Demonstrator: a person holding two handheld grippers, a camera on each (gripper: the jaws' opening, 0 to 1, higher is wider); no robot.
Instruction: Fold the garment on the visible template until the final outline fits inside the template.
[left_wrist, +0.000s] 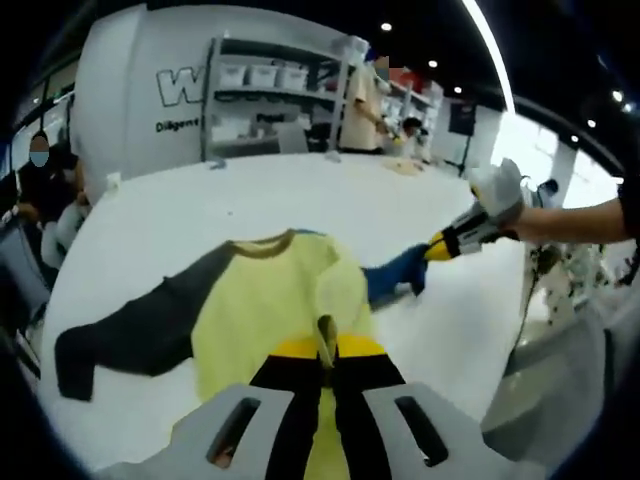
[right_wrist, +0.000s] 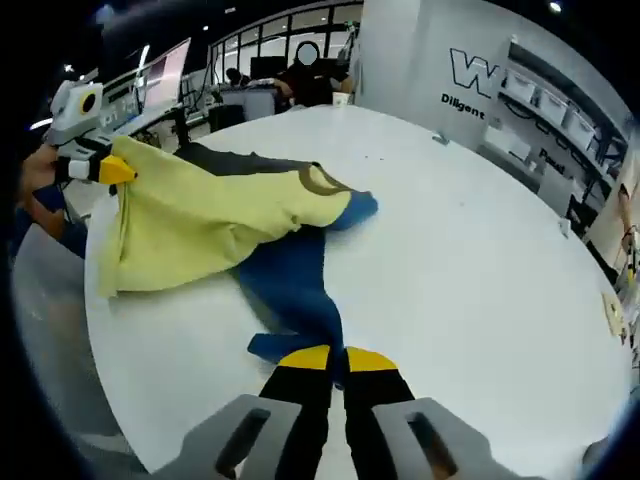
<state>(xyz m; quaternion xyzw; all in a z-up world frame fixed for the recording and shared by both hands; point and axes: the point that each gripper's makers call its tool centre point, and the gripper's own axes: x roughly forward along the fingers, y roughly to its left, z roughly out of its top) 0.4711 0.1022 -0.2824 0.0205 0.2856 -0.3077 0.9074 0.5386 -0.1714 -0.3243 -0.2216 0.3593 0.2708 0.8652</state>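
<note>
A yellow long-sleeved shirt (left_wrist: 270, 290) with a brown collar (left_wrist: 262, 245) lies on a white round table (left_wrist: 180, 210). Its grey sleeve (left_wrist: 130, 335) stretches out flat to the left. My left gripper (left_wrist: 325, 352) is shut on the yellow hem, which it holds raised off the table. In the right gripper view that same gripper (right_wrist: 112, 170) pinches the lifted yellow body (right_wrist: 200, 215) at the table's left edge. My right gripper (right_wrist: 337, 358) is shut on the end of the blue sleeve (right_wrist: 295, 285). From the left gripper view it (left_wrist: 437, 247) comes in from the right, gripping the blue cuff (left_wrist: 400, 272).
The table's (right_wrist: 480, 260) far half is bare white. A small flat object (right_wrist: 612, 315) lies near its right edge. Shelves with bins (left_wrist: 265, 85) and a standing person (left_wrist: 365, 100) are behind the table. Another person sits at the left (left_wrist: 40, 180). Desks with monitors (right_wrist: 165, 75) stand nearby.
</note>
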